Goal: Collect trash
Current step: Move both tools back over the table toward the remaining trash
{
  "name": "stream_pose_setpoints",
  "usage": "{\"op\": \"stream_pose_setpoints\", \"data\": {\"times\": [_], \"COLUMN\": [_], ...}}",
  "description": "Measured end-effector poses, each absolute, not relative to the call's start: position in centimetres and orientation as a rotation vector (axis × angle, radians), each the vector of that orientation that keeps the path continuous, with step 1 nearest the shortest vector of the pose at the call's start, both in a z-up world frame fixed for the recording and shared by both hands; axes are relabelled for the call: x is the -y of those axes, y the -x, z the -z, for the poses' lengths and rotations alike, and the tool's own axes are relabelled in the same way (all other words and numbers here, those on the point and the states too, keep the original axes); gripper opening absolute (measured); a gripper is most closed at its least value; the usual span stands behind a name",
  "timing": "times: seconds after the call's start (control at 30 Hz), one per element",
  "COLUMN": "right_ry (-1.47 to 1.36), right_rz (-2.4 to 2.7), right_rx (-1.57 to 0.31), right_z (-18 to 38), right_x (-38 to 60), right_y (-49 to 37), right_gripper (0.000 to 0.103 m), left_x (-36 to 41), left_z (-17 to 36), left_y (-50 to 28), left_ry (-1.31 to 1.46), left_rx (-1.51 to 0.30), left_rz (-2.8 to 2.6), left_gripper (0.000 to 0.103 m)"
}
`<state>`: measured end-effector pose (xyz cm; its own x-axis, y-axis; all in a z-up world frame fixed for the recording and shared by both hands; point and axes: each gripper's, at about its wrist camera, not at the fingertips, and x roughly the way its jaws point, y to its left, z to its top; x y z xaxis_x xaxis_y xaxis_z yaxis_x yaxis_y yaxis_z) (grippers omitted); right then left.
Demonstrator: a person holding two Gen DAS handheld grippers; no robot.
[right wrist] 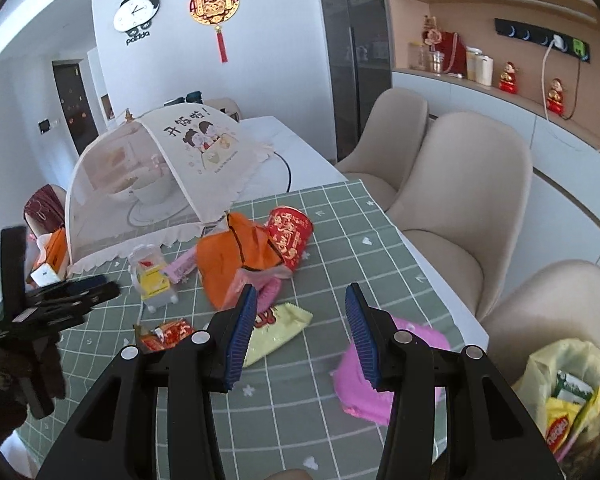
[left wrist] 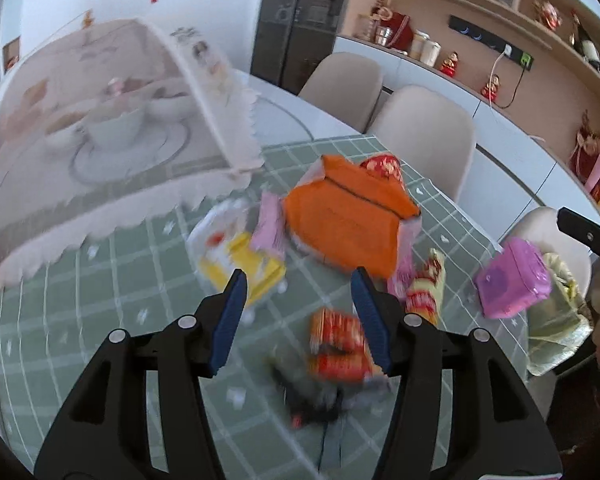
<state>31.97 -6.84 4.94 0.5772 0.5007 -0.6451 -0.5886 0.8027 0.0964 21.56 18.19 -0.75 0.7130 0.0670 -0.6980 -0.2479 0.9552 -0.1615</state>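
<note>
Panda clock (right wrist: 137,8): "panda" below dial. Mesh food cover (right wrist: 168,172): "开饭啦!". Other print unreadable.

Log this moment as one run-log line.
left gripper: open, empty | right gripper: open, empty | red snack wrapper: on table | trash bag: beside table

A green checked tablecloth (right wrist: 340,216) is spread over the near part of the table. At its far left a mesh dome food cover (right wrist: 156,184) is set over white dishes. Just before the cover an orange plastic bag (right wrist: 232,264) is found, with a red paper cup (right wrist: 290,236) tipped behind it — a small yellow-and-white toy cart (right wrist: 152,280) lies to its left. Nearer, a pale yellow snack wrapper (right wrist: 276,330) and a crumpled red wrapper (right wrist: 166,334) are laid; a pink soft pack (right wrist: 360,384) lies right. Beige chairs (right wrist: 468,208) are lined along the right — a yellow trash bag (right wrist: 568,392) is placed on the nearest.
</note>
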Motion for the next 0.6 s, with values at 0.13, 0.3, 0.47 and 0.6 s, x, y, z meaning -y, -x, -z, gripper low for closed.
{"op": "stream_pose_setpoints", "data": {"times": [0.13,0.3,0.47,0.6], "right_ry": [0.157,0.147,0.126,0.035], "right_rz": [-0.684,-0.801,-0.899,-0.831], "right_rx": [-0.745,-0.837,-0.917,-0.987], "right_z": [-3.7,-1.3,1.3,4.2], "right_x": [4.2,-1.9,-10.5,-15.3], "right_y": [-33.2,-35.3,-35.9,-37.1], "right_gripper": [0.044,0.044,0.044,0.044], "left_x": [-19.5,-20.0,-21.7,-23.3], "left_z": [-0.2,0.1,1.8,2.9], "left_y": [-23.4,-21.5,-18.3,-15.7], "left_ry": [0.305,0.327,0.4,0.428], "left_rx": [-0.738,-0.747,-0.777,-0.789], "left_rz": [-0.185,-0.207,-0.251,-0.312], "left_gripper": [0.052,0.052,0.052,0.052]}}
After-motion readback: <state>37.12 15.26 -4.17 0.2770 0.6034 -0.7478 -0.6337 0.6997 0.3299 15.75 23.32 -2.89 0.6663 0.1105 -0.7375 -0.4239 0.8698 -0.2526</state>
